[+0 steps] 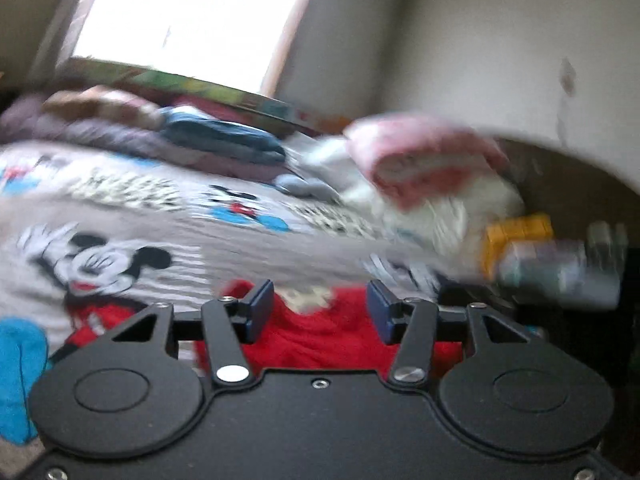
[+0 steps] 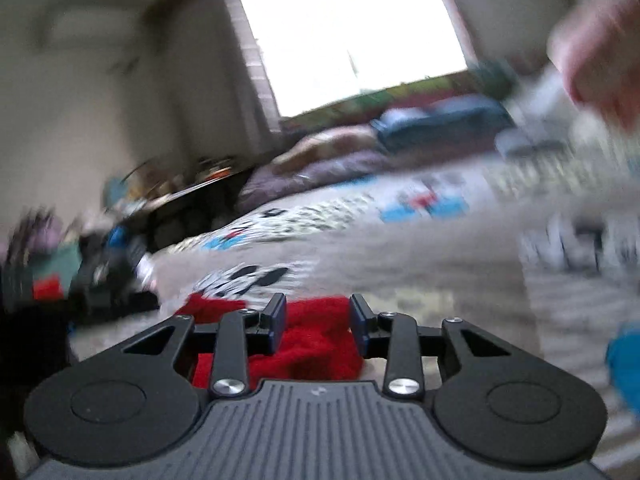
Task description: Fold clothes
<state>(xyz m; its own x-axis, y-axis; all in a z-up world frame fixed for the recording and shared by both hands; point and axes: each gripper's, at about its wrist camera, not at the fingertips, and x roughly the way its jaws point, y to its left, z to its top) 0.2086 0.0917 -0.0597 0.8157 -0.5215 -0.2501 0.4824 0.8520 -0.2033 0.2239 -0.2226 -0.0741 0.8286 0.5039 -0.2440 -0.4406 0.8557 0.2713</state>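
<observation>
A red garment (image 1: 320, 332) lies crumpled on the Mickey Mouse bedspread (image 1: 120, 208), right in front of both grippers. My left gripper (image 1: 320, 308) is open, its blue pads (image 1: 260, 308) apart over the red cloth, gripping nothing. In the right wrist view the same red garment (image 2: 316, 344) shows between the fingers of my right gripper (image 2: 318, 322), which is also open and holds nothing. Both views are blurred by motion.
Folded clothes in purple, brown and blue (image 1: 180, 136) are stacked at the far side of the bed under the window. A pink and white pile (image 1: 424, 172) lies at the right. A yellow box (image 1: 516, 236) stands beside the bed. Clutter (image 2: 100, 248) fills the floor left.
</observation>
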